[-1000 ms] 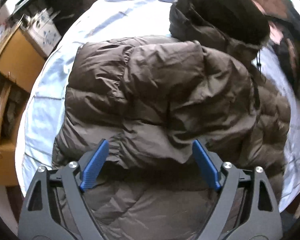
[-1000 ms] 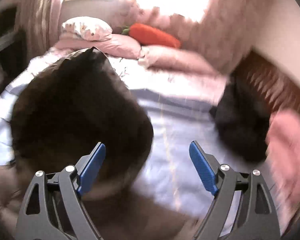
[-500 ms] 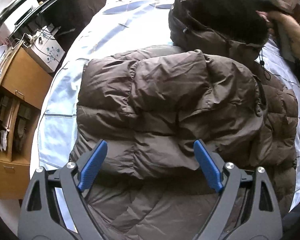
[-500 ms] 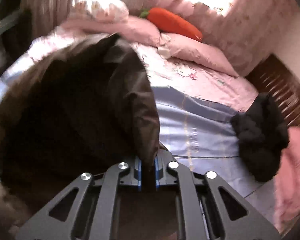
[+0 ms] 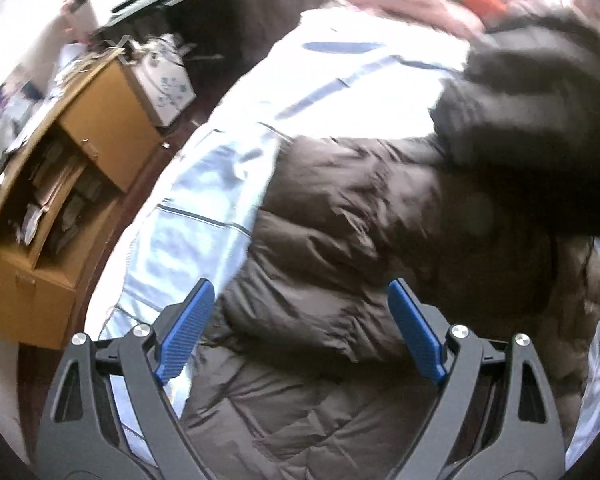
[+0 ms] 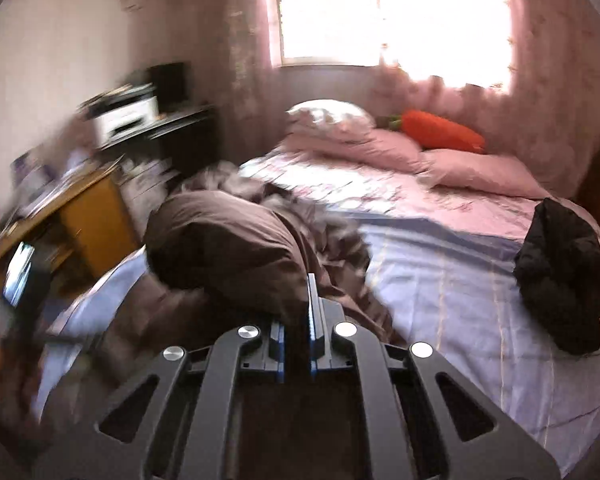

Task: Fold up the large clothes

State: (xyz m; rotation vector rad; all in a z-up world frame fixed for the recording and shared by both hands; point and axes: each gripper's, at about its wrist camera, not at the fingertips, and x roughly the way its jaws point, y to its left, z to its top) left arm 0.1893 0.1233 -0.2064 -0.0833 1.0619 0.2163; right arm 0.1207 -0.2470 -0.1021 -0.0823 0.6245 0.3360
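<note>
A large brown puffer jacket [image 5: 340, 232] lies on the pale blue bed sheet [image 5: 204, 184], its sleeves folded over the body. Its hood [image 5: 532, 100] is lifted and blurred at the upper right of the left wrist view. My left gripper [image 5: 298, 328] is open and empty, just above the jacket's lower part. My right gripper [image 6: 296, 320] is shut on the hood [image 6: 228, 248] and holds it up over the bed; the fur trim [image 6: 332, 232] hangs behind it.
A wooden desk [image 5: 60, 184] with clutter and a white box [image 5: 168, 84] stands left of the bed. Pink pillows [image 6: 380, 144], an orange carrot plush [image 6: 440, 132] and a black garment [image 6: 560, 280] lie on the bed. A window is behind.
My right gripper closed on the hood and lifted it toward the jacket's body. The left gripper stayed open and shifted left over the jacket.
</note>
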